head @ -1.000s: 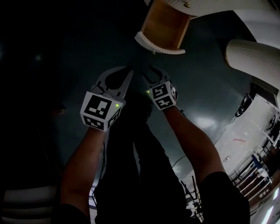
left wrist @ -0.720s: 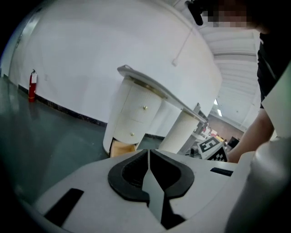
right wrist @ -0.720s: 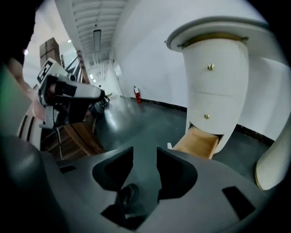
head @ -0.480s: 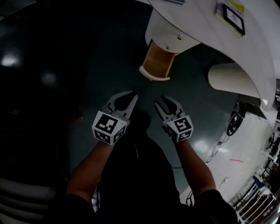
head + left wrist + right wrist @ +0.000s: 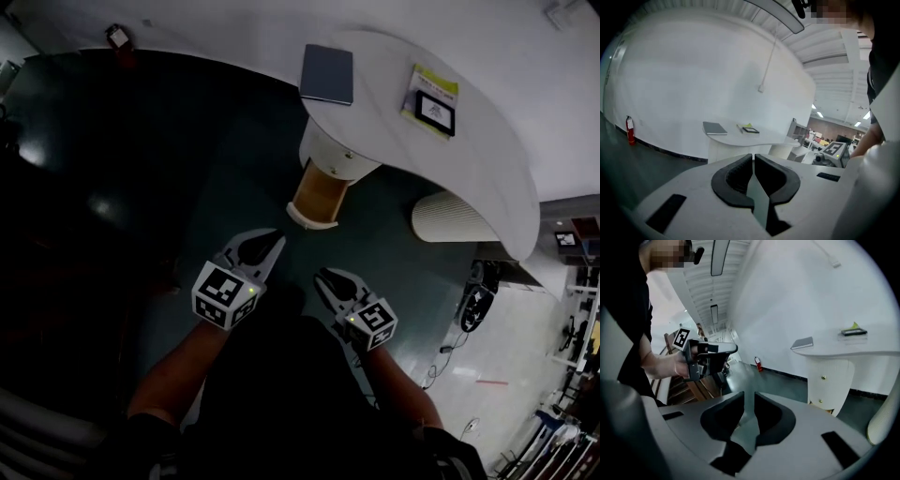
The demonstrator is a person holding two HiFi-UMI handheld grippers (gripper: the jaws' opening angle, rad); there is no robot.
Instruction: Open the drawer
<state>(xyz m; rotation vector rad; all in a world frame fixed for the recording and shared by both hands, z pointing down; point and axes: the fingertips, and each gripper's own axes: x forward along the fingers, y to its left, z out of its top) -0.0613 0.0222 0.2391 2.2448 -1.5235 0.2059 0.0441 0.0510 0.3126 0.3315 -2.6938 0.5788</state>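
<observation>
A: Item one, far left?

B: A red fire extinguisher stands against the white wall at the upper left of the head view, at the edge of the dark floor.

A: Left gripper?

B: The left gripper sits left of centre in the lower half, held out over the floor. In the left gripper view its pads are closed tip to tip with only a hairline between them. Nothing is gripped.

A: Location of the drawer?

B: The drawer is just above the centre of the head view. It is pulled out of the round white pedestal under the table, and its wooden inside is exposed. Both grippers are below it in the frame and clear of it.

A: Right gripper?

B: The right gripper is just right of centre, below the drawer. Its jaws have just been closing. The right gripper view shows a narrow gap between the pads, with nothing in it.

A: Further right?

B: The curved white table carries a grey notebook at its left end and a dark framed card further right. A ribbed white support stands under its right part.
</observation>
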